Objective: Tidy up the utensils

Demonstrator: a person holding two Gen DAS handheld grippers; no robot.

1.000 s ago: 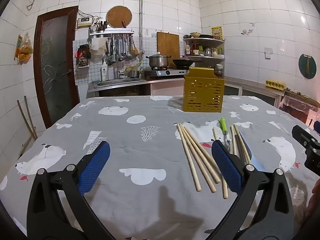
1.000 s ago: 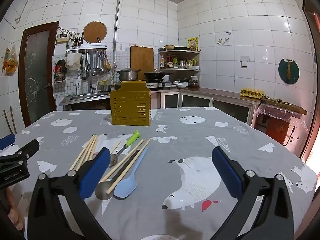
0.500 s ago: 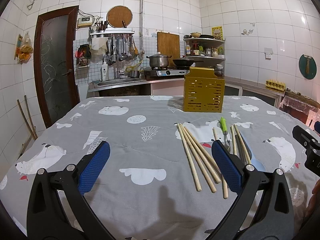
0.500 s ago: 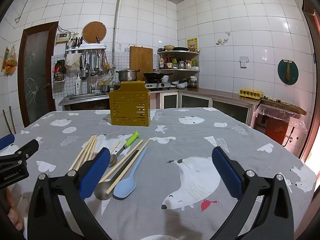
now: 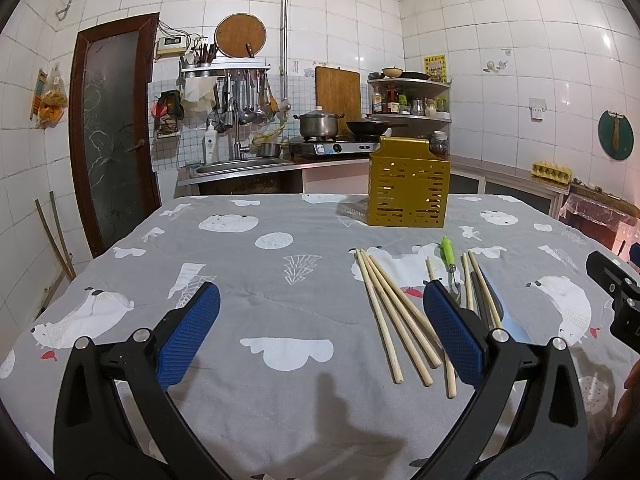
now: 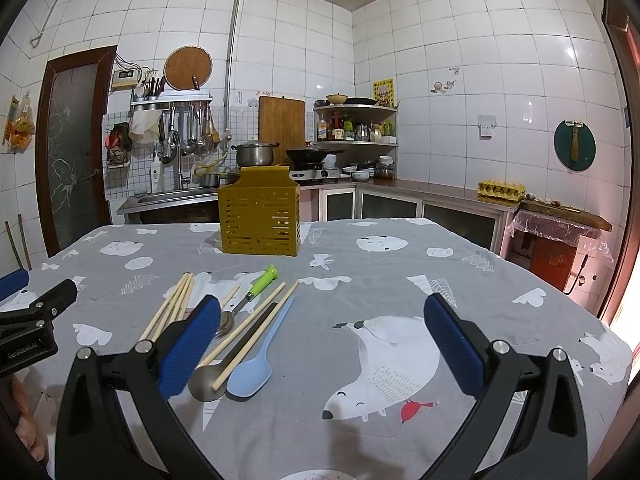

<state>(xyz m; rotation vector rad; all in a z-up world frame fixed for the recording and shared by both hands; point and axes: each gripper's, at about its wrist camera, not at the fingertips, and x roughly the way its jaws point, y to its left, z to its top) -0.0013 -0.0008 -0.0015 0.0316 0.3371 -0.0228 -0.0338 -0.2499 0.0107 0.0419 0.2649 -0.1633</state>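
A yellow slotted utensil holder (image 5: 408,188) (image 6: 259,218) stands upright on the grey bear-print tablecloth (image 5: 280,276). In front of it lie several wooden chopsticks (image 5: 390,312) (image 6: 170,312), a green-handled spoon (image 6: 256,290) (image 5: 448,254), a metal spoon (image 6: 224,364) and a light blue spoon (image 6: 256,364). My left gripper (image 5: 320,332) hovers open over the cloth, its right finger above the chopsticks. My right gripper (image 6: 320,340) is open too, its left finger over the utensil pile. Nothing is held in either.
Behind the table runs a kitchen counter with a sink (image 5: 236,166), a pot (image 5: 318,126) on a stove, and corner shelves (image 6: 356,128). A brown door (image 5: 112,128) is at the left. An egg carton (image 6: 500,190) sits on the right counter.
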